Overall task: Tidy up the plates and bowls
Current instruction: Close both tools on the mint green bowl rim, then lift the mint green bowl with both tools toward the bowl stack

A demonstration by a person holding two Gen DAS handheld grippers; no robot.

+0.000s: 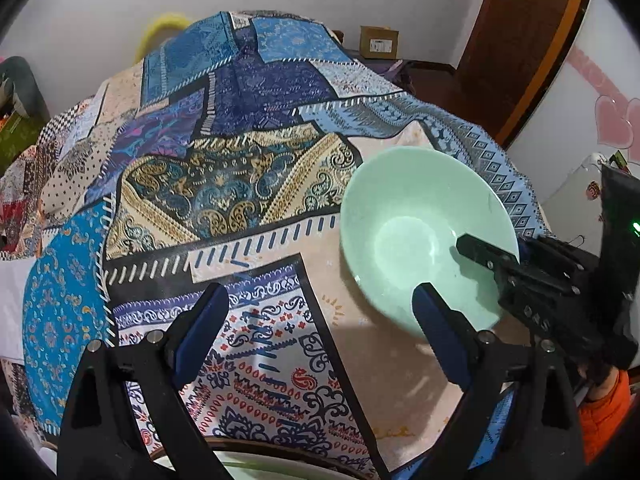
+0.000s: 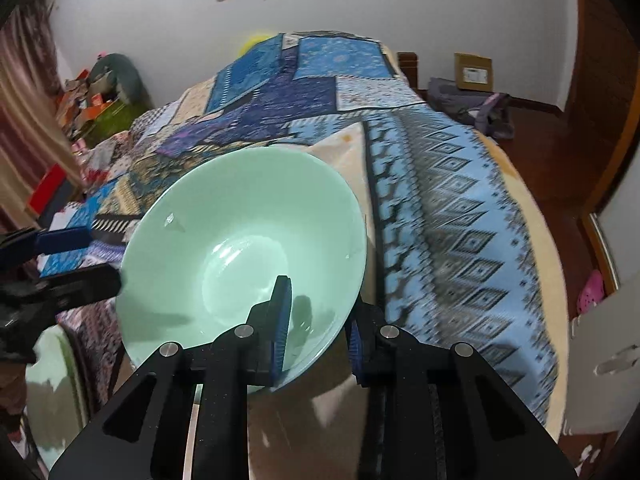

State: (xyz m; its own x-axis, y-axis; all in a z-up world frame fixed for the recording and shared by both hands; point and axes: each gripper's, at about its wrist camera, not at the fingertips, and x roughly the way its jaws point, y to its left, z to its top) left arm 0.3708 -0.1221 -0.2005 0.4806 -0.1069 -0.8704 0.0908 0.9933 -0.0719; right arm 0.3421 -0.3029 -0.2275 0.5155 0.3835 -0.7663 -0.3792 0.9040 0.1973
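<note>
Gripping: we have the right tongs [image 2: 316, 332] clenched on the near rim of the mint-green bowl [image 2: 244, 248], one finger inside the wall and the other outside, because a thin sloping wall gives nothing else to pinch.
Bowl's place: it sits at the right side of the table, on the patchwork cloth [image 1: 224, 184], just inside the blue diamond border; in the right wrist view it looks tipped toward the tongs, though we cannot tell whether its foot has left the cloth.
Left tongs: our left tongs [image 1: 320, 312] stand released and wide, nothing between the fingers; they hang over the near part of the cloth, with the right finger overlapping the bowl's near-left edge in that view, touching or not we cannot say.
Why they wait there: we judge the free tongs are kept close so they can steady the bowl or take the next dish.
Other dish: a pale rim [image 1: 256, 470] shows at the very near edge under the left tongs, and a pale green dish [image 2: 52, 392] lies near left in the right wrist view; we judge this is the stack the bowl belongs with.
Risk: a one-point rim grip lets the bowl swing, so the carry calls for a slow, low move.
</note>
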